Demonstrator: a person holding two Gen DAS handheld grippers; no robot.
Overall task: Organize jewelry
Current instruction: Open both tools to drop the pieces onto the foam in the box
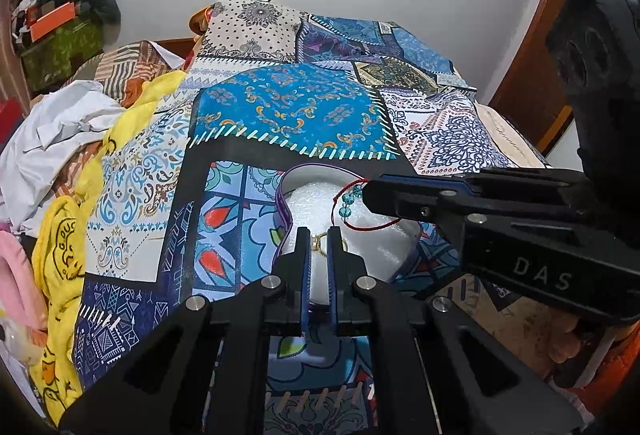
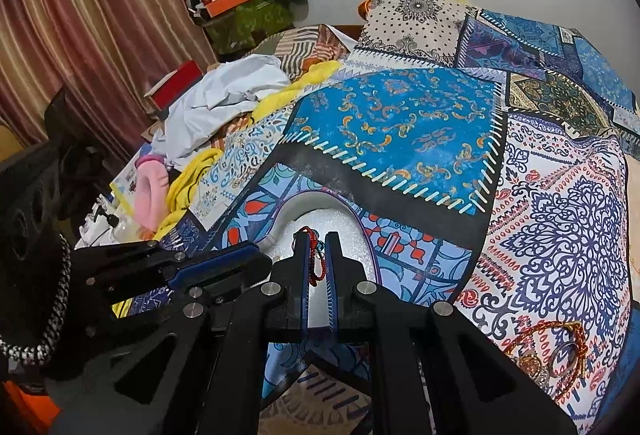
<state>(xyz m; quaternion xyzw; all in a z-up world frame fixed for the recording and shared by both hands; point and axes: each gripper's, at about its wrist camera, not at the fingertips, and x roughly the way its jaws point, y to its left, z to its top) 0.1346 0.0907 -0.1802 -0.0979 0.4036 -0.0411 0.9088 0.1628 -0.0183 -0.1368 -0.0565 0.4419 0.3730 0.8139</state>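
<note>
A box lined with white foam [image 1: 316,201], rimmed in purple, sits on the patchwork bedspread [image 1: 296,111]. My left gripper [image 1: 319,235] is over the foam, its jaws nearly closed around a small gold ring piece [image 1: 320,241]. My right gripper [image 2: 317,239] is over the same box [image 2: 320,219] and is shut on a red cord bracelet with teal beads [image 2: 316,259]. In the left wrist view the bracelet [image 1: 352,203] hangs from the right gripper's tip onto the foam. More jewelry, gold and red bangles and a ring [image 2: 556,355], lies on the bedspread at the lower right.
Crumpled white, yellow and pink clothes [image 1: 60,163] are piled at the bed's left side. A heap of bags and an orange box [image 2: 232,1] stands in the corner by the curtain [image 2: 80,35]. A wooden door frame [image 1: 532,75] is on the right.
</note>
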